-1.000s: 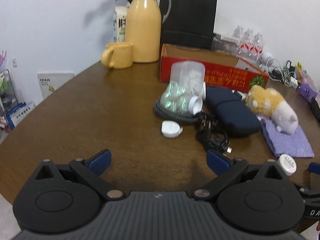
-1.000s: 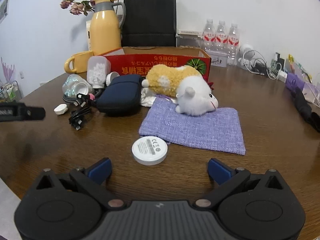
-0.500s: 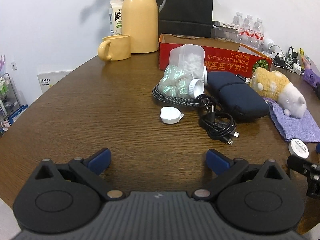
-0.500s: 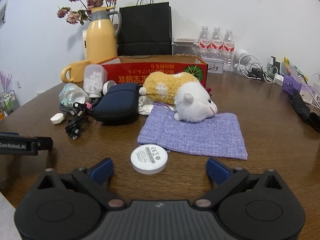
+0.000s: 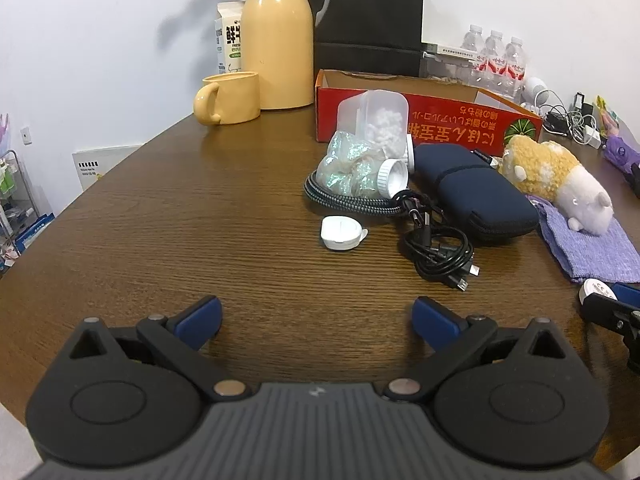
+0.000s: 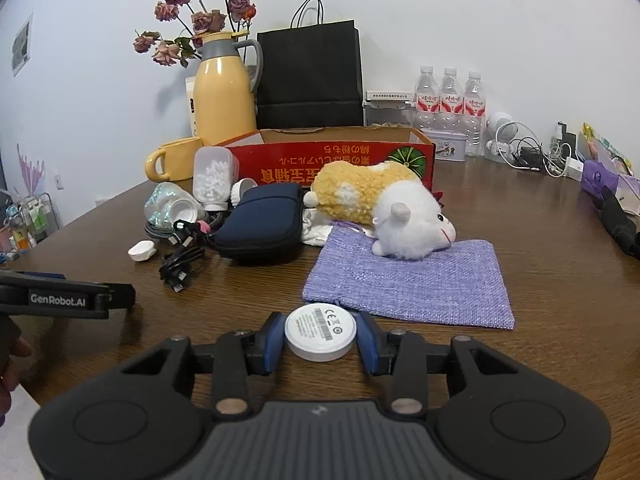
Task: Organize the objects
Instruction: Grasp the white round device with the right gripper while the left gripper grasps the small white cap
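Only right wrist view shows right gripper [image 6: 320, 343] closing around white puck [image 6: 320, 337].

"GenRobot.AI" stands in white on the black left hand-held gripper [image 6: 68, 300] at the frame's left; "CE" marks the white round puck [image 6: 320, 331] at lower centre.

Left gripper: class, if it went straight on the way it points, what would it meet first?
Probably the bare table; the left gripper tilts down at it. Past that, the white cap lies closest to the line, though depth is unclear.

Bare table [image 5: 168, 216] lies left of the cable [image 5: 440, 256] and pouch [image 5: 472, 196] clutter.
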